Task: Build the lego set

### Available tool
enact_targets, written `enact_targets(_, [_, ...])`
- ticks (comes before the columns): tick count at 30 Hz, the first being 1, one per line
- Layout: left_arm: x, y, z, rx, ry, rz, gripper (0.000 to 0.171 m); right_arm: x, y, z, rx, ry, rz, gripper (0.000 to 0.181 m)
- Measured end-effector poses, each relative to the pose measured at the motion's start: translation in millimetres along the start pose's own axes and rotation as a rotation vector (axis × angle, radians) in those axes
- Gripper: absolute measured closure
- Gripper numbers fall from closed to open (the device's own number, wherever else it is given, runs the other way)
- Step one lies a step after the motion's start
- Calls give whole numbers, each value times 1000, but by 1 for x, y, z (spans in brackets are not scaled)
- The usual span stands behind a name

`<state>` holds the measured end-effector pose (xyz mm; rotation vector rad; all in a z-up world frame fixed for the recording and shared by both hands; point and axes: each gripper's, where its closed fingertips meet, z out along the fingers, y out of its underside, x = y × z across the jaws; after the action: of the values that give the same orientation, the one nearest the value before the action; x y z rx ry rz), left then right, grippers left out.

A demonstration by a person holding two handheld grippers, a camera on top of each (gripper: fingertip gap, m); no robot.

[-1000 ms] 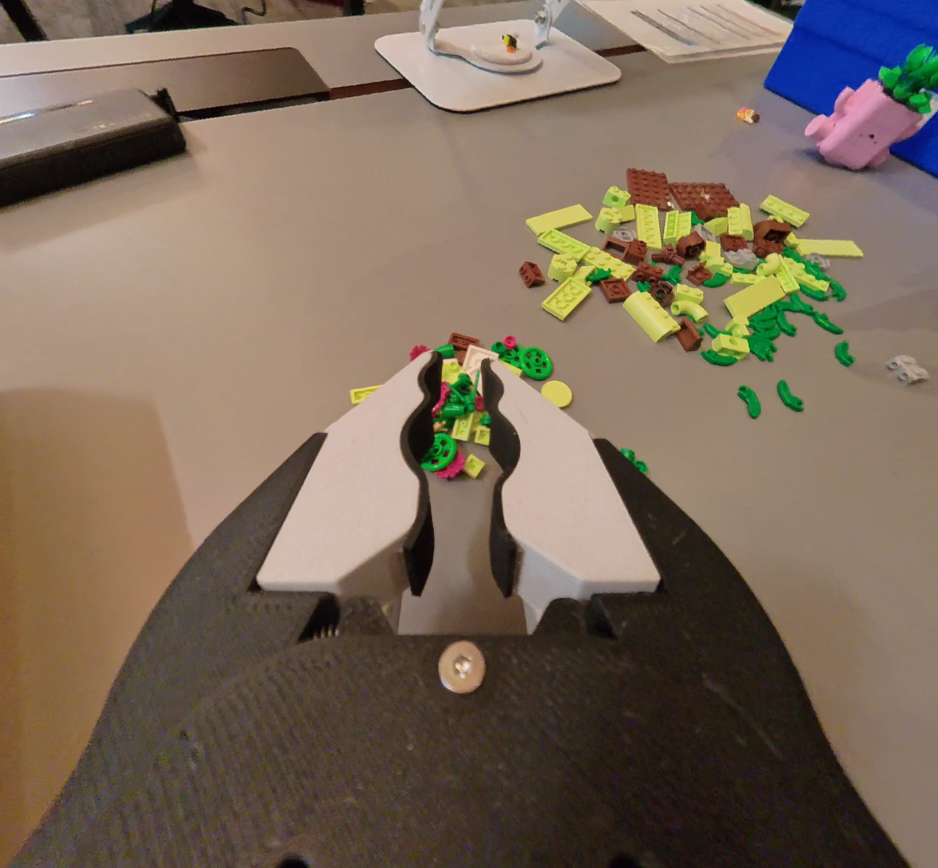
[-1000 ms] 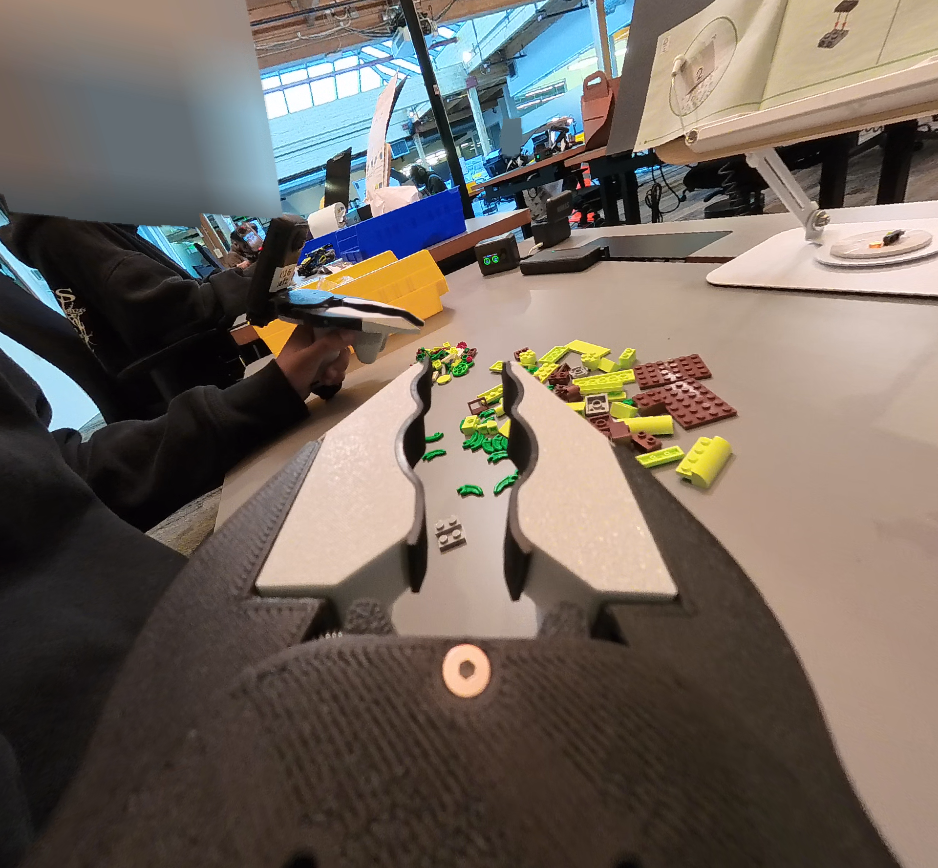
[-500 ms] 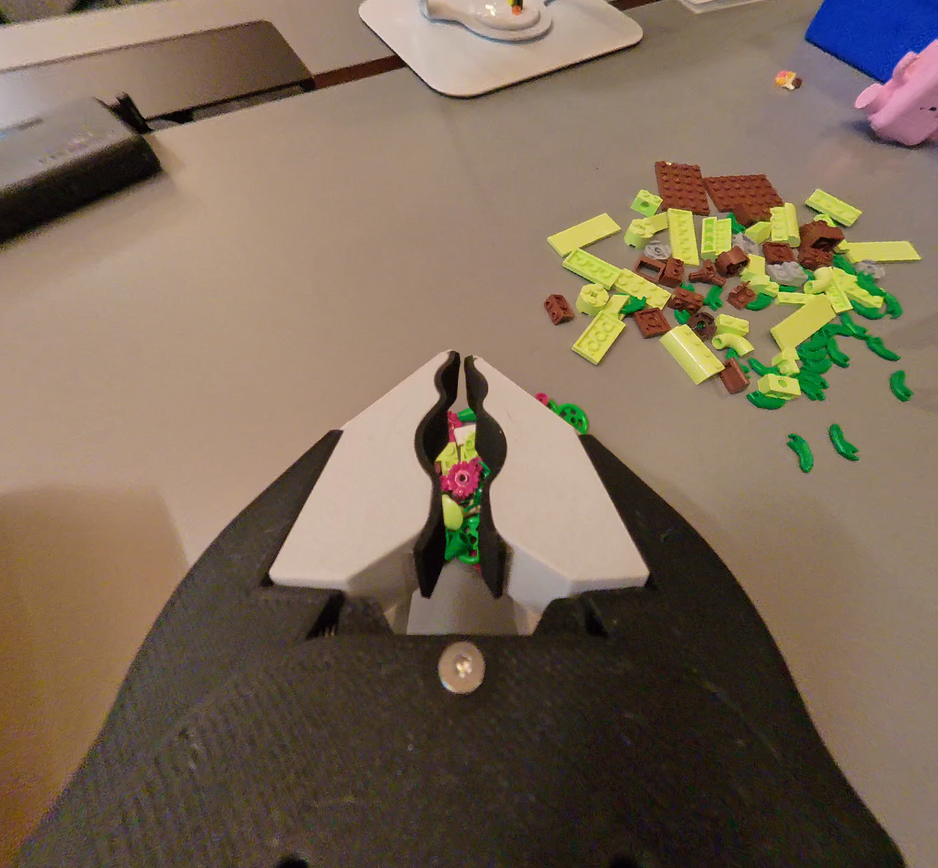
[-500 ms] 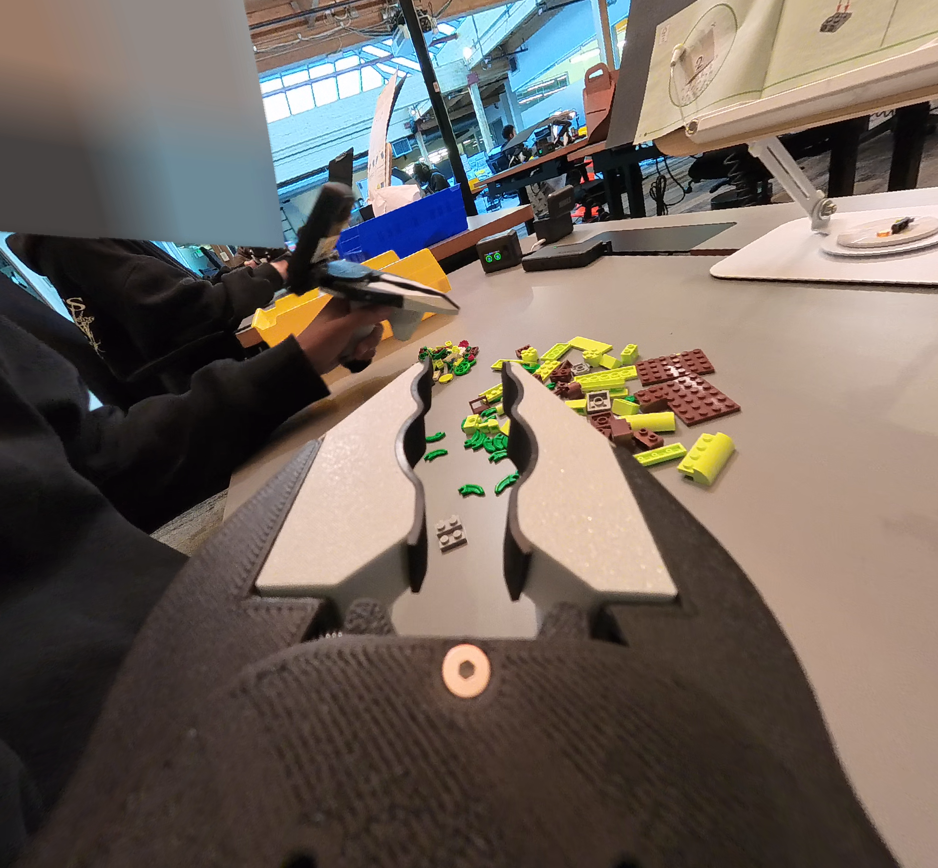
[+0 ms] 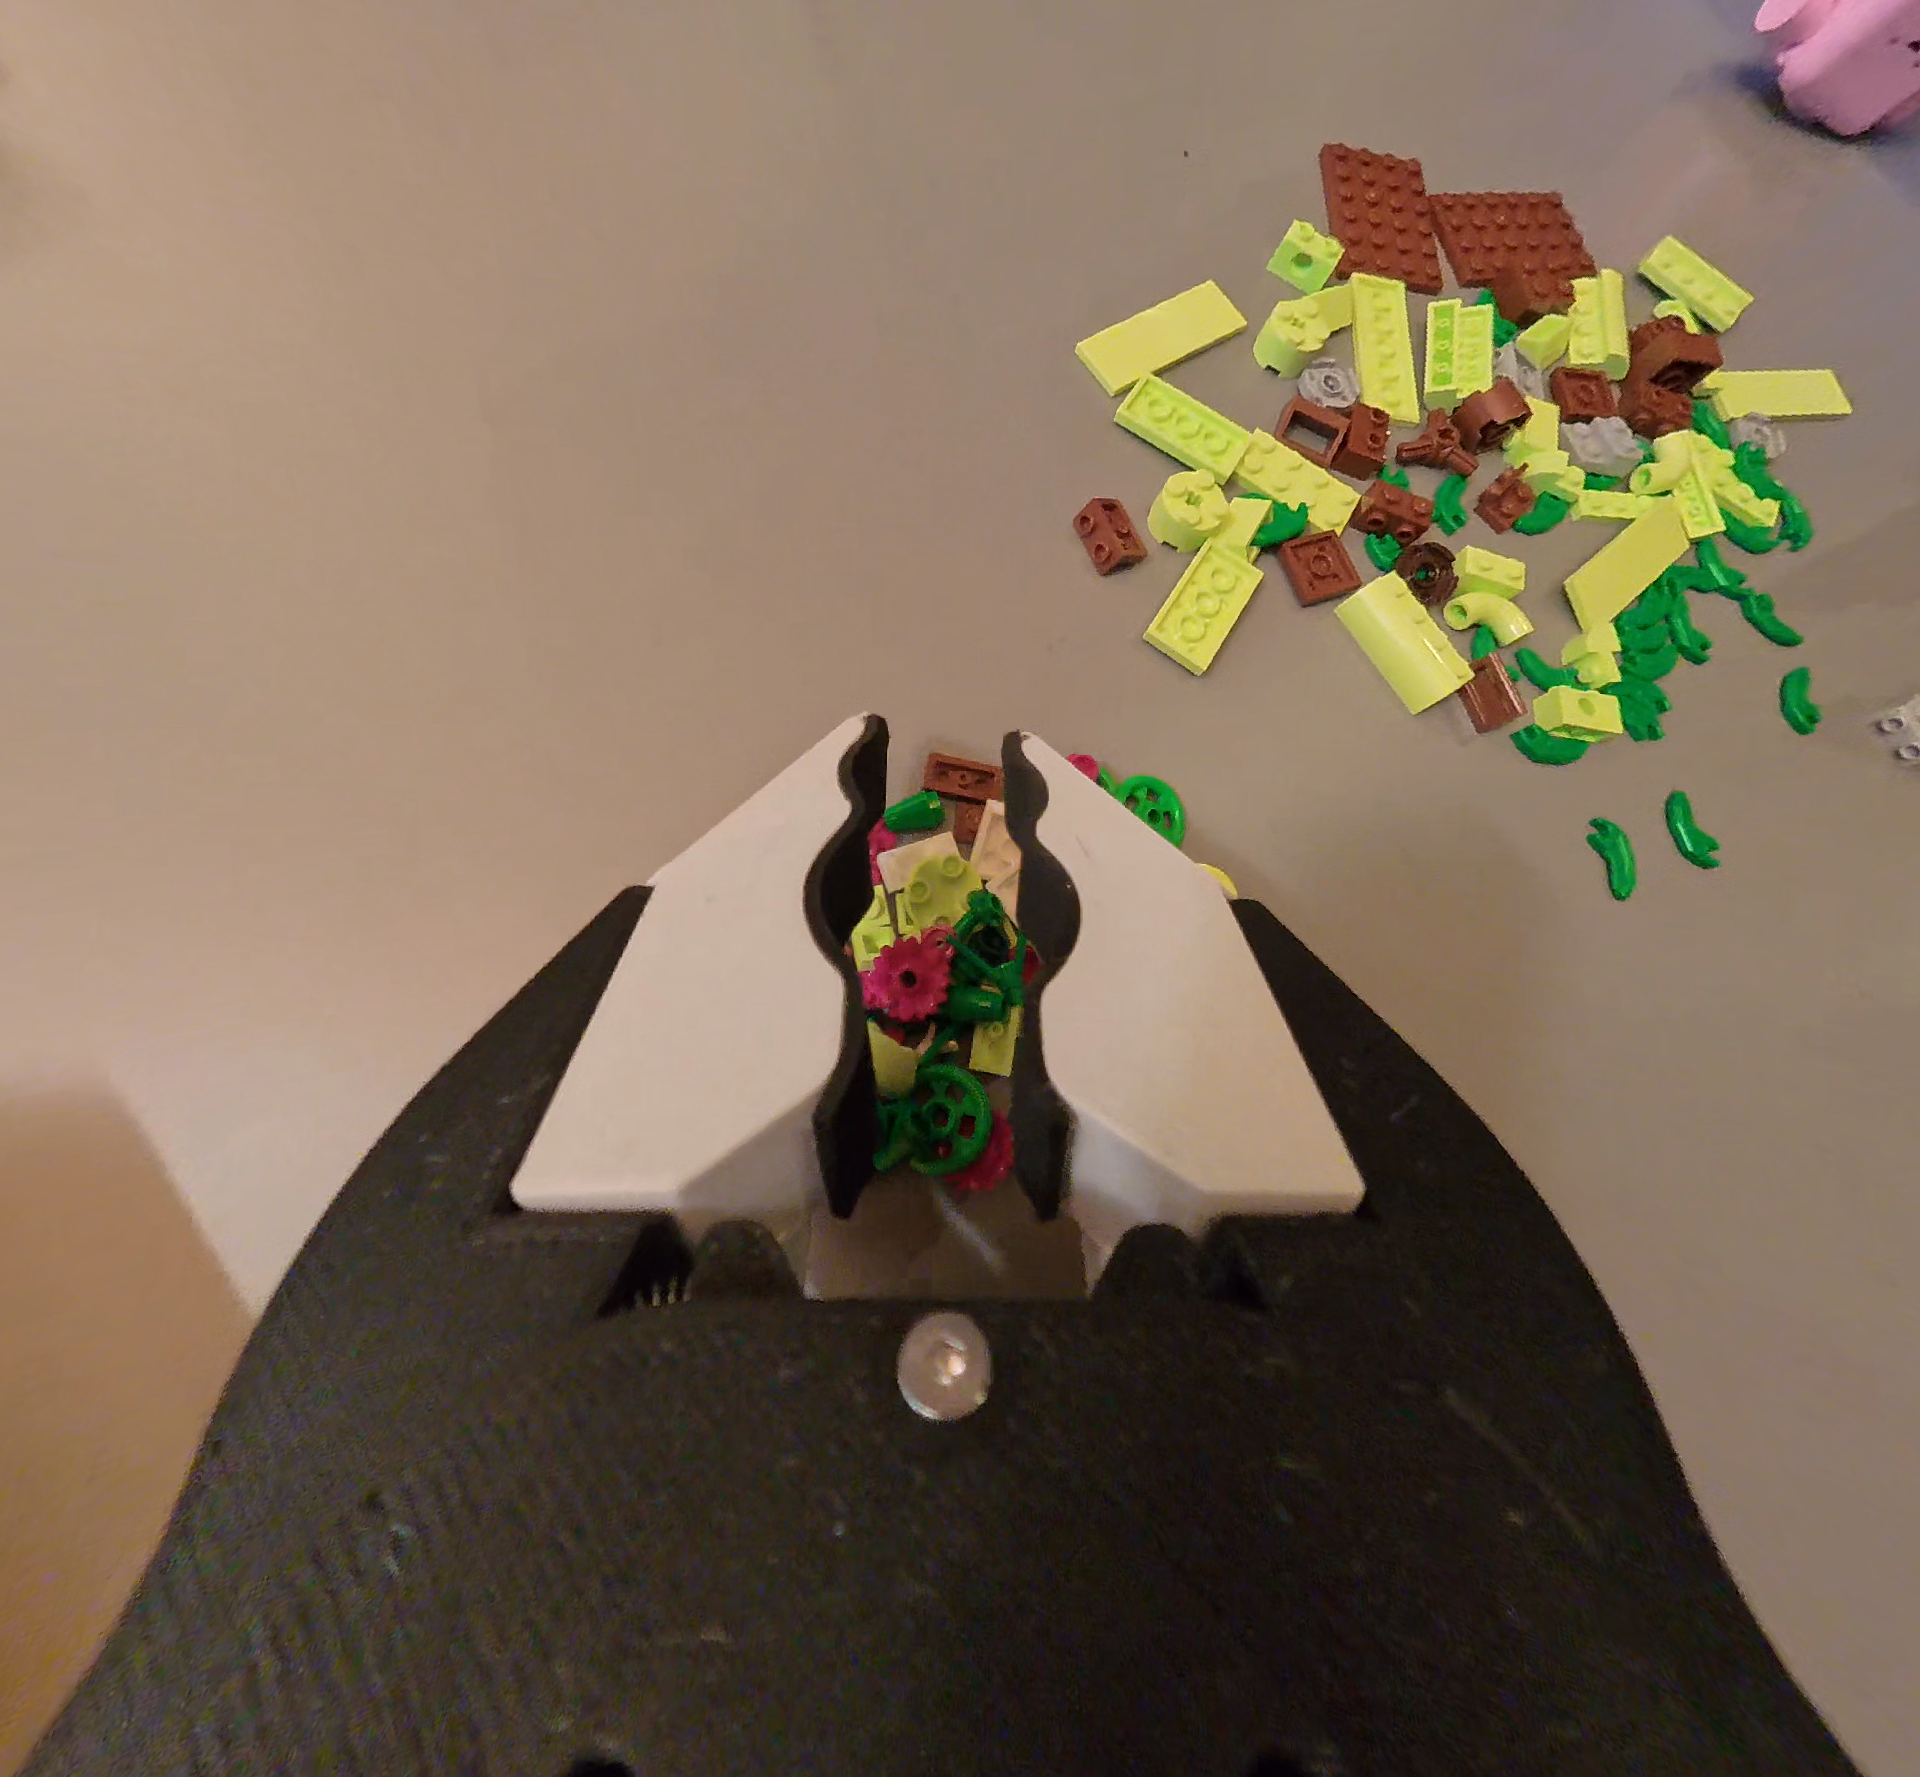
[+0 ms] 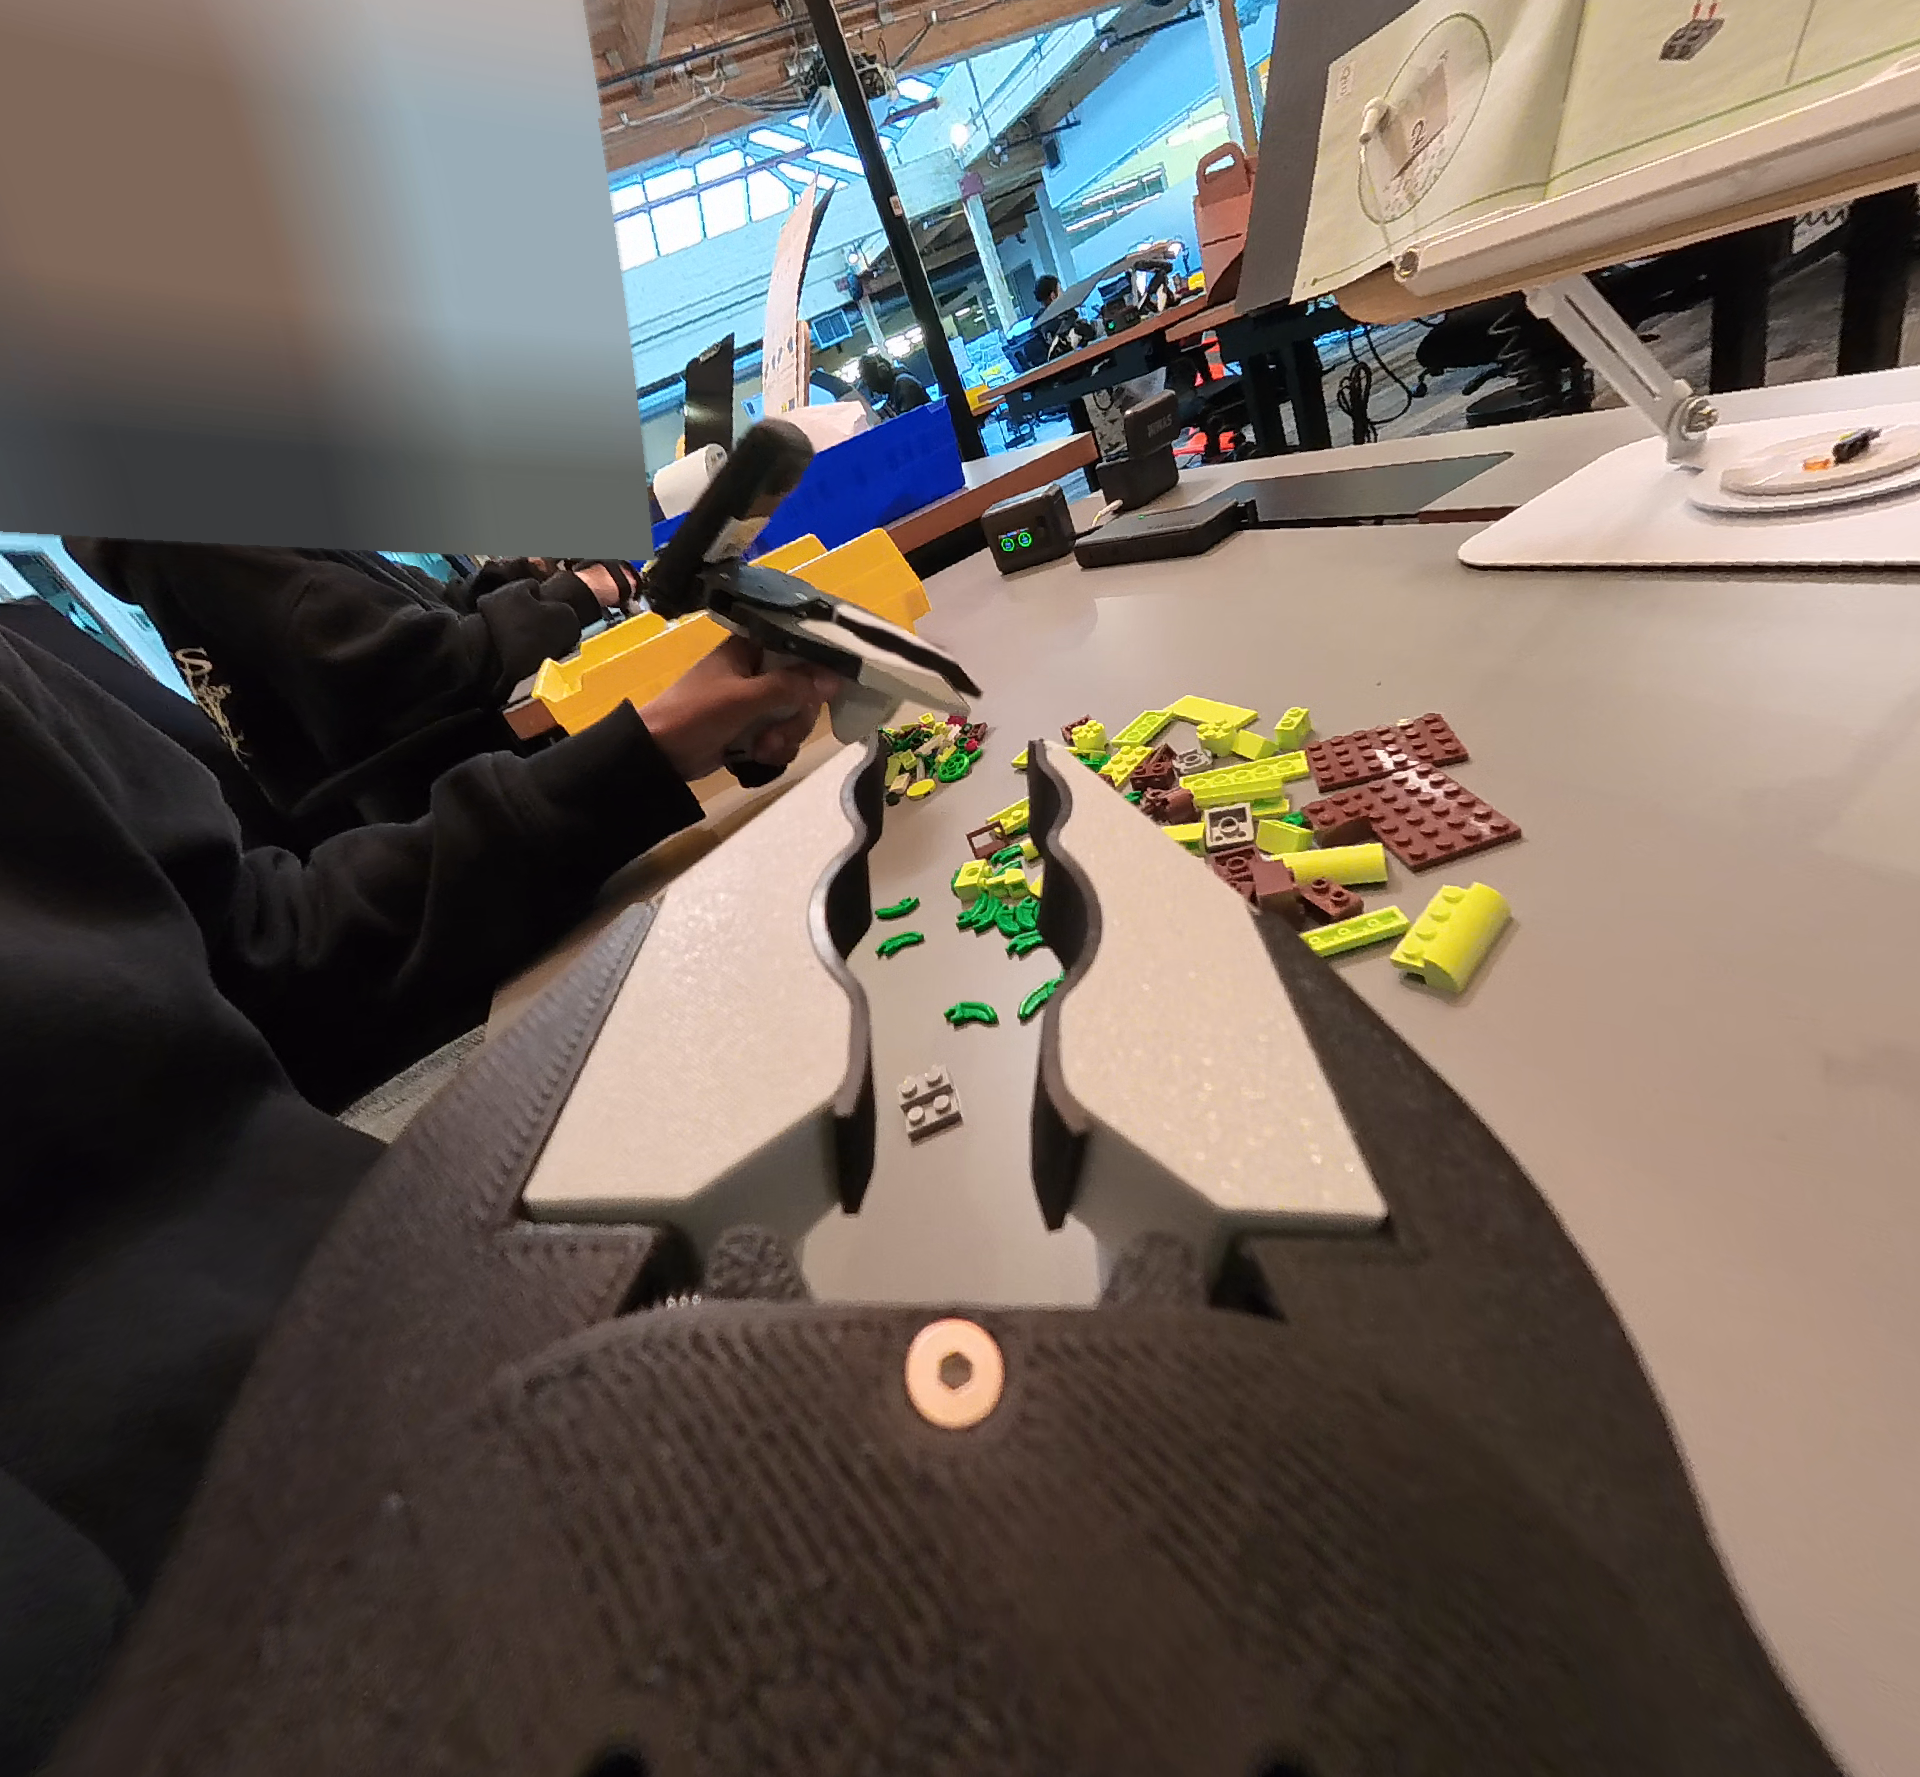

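My left gripper (image 5: 945, 740) is open and points down over a small heap of tiny pieces (image 5: 940, 989): a magenta flower (image 5: 907, 974), green wheels, lime bits. The heap shows between its jaws; nothing is gripped. The right wrist view shows this gripper (image 6: 935, 678) in a hand just above that heap (image 6: 925, 756). My right gripper (image 6: 951, 756) is open and low over the table, with a small grey plate (image 6: 928, 1102) lying between its fingers. The main pile of lime, brown and green pieces (image 5: 1455, 480) (image 6: 1247, 823) includes two brown plates (image 5: 1455, 221).
A pink model (image 5: 1860, 54) stands at the far right by a blue bin. An instruction booklet on a stand (image 6: 1610, 65) with a white base (image 6: 1662, 522) is at the back. A yellow bin (image 6: 727, 626) and black devices (image 6: 1029, 538) sit at the table's far edge. Some 30 cm of space lies between my two pairs of fingers. To the magenta flower (image 5: 907, 974): left tips about 4 cm, right tips about 35 cm.
My left gripper moved forward and tilted down over the small heap. Its jaws nearly shut half a second ago and have opened again. The right gripper has barely moved.
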<state>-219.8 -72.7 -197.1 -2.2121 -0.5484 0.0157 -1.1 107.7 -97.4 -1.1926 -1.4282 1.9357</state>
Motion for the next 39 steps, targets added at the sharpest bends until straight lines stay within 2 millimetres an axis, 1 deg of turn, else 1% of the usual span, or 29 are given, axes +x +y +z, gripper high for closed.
enact_targets(3, [-2, 9, 6, -42, -10, 0, 152, 1, -1, -1, 5, 0, 6, 156])
enact_targets(10, [0, 15, 7, -93, -25, 32, 152, 2, -1, -1, 9, -1, 16, 156])
enact_targets(13, [2, 13, 7, -92, -49, 71, 157, 2, -2, -1, 11, -2, 19, 156])
enact_targets(16, [5, 13, 8, -95, -53, 109, 168, 2, -2, -2, 13, -2, 20, 156])
enact_targets(19, [7, 12, 7, -92, -73, 155, 169, 2, -2, -2, 14, -1, 22, 156])
enact_targets(22, [15, -1, 1, -16, -64, 186, 170, 2, -2, -2, 14, -1, 22, 156])
enact_targets(23, [23, -9, -3, 31, -49, 216, 170, 2, -2, -2, 14, -1, 21, 156])
enact_targets(25, [49, -27, -15, 156, -11, 354, 170, 1, -2, -2, 13, -1, 16, 156])
enact_targets(27, [73, -42, -25, 257, -73, 542, 170, 0, -1, -2, 10, -2, 9, 156])
enact_targets(29, [97, -50, -27, 309, -131, 677, 170, -2, 0, -1, 3, -7, 1, 156])
enact_targets(33, [158, -52, -19, 368, -91, 815, 170, -11, 7, 4, -39, -55, 25, 155])
enact_targets(36, [202, -51, -14, 419, -106, 968, 170, -20, 17, 8, -83, -150, 161, 155])
enact_targets(39, [236, -46, -10, 457, -129, 1100, 170, -29, 24, 11, -117, -226, 260, 154])
